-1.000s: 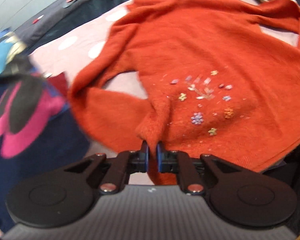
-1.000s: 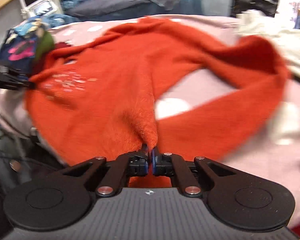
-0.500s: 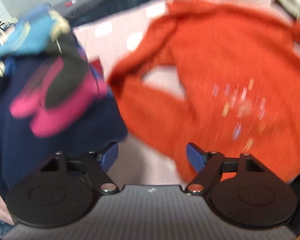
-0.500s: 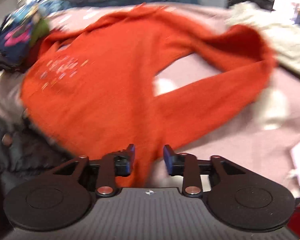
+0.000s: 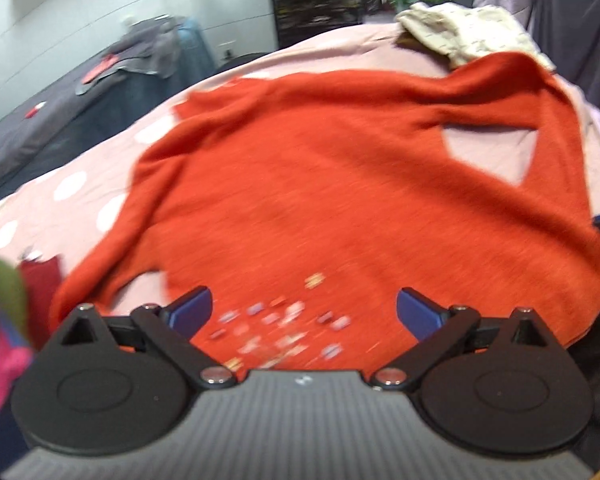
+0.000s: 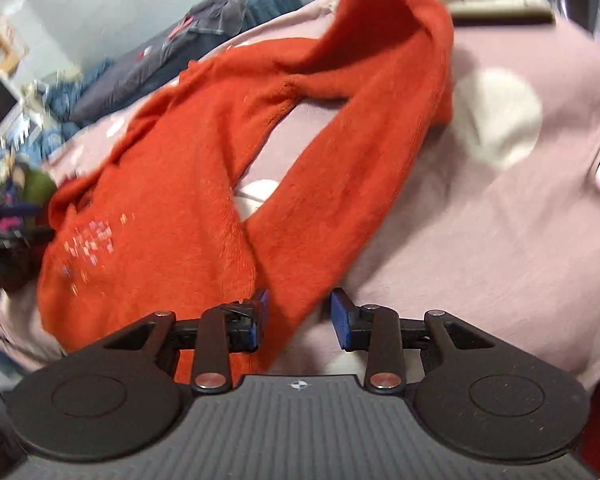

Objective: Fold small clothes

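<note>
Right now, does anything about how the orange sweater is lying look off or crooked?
Yes. The orange sweater lies spread on the pink dotted cover, but its right sleeve bends back on itself in a loop instead of lying straight, with cover showing through the gap. The hem area also looks rumpled. Both open grippers touch nothing.

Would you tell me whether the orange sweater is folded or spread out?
Mostly spread: the sweater lies open on the bedsheet; one sleeve bends back.

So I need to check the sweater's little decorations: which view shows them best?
Left wrist view: the decorations sit close, between the open left hand-held gripper fingers, though blurred. Right wrist view shows them small, far left on the orange sweater.
</note>
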